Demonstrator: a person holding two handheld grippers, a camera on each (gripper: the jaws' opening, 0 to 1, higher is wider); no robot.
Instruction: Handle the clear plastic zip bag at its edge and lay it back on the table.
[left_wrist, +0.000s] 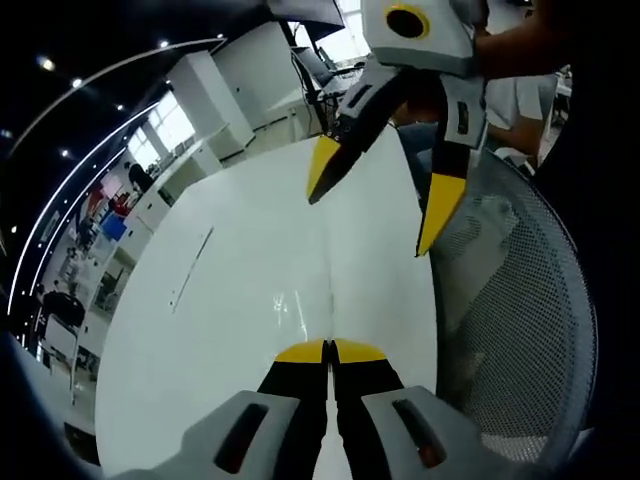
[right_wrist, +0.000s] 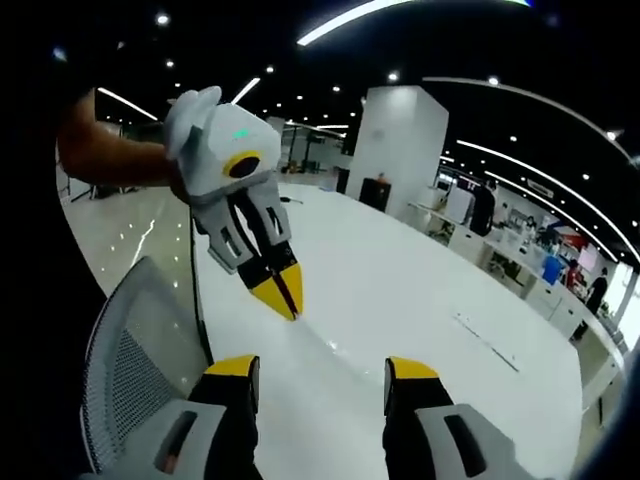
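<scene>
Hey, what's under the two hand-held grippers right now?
Under the left hand-held gripper and right hand-held gripper lies the white table, with a mesh chair back beside it. A thin clear strip lies farther off; whether it's the bag is unclear.

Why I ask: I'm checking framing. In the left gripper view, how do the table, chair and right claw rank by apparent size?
1. Table, largest.
2. Chair, next; it sits near the camera, so it may look oversized.
3. Right claw, smallest.
</scene>
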